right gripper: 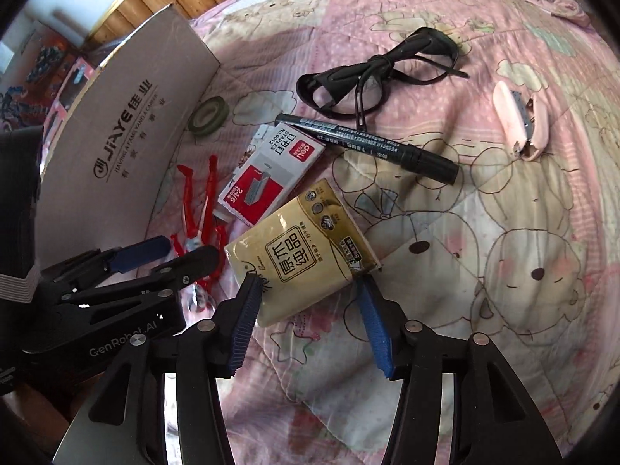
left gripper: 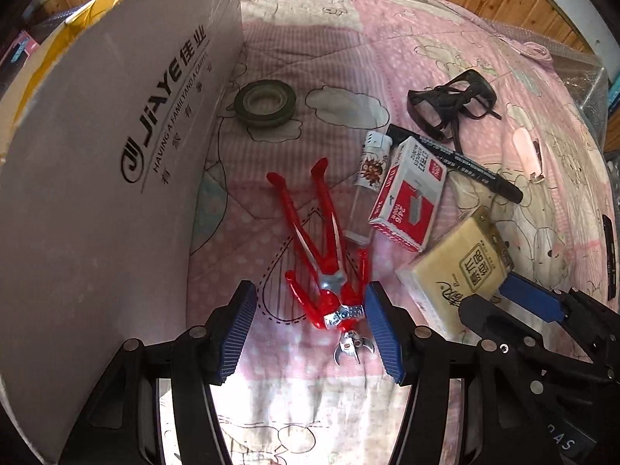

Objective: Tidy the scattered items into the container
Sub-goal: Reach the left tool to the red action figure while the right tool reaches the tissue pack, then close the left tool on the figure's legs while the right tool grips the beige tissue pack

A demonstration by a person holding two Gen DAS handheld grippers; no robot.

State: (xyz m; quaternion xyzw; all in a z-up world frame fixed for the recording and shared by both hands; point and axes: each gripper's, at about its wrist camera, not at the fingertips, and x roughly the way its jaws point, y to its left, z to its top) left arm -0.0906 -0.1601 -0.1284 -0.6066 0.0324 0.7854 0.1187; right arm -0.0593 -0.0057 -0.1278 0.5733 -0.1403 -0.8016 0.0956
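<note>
1. Our left tongs (left gripper: 312, 323), jaws spread, straddle the red figure (left gripper: 325, 271); its head points back at us, its legs run away ahead.
2. Our right tongs (right gripper: 308, 317), also spread, bracket the tissue pack (right gripper: 300, 255).
3. We fear a pinch rolling the figure's narrow torso aside.
4. Left of our left tongs, the cardboard box (left gripper: 116, 155) waits.

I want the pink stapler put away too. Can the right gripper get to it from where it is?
Probably yes. The right gripper is open around the tissue pack, holding nothing yet. Between it and the pink stapler lies only bare quilt; the marker sits off to the side.
</note>
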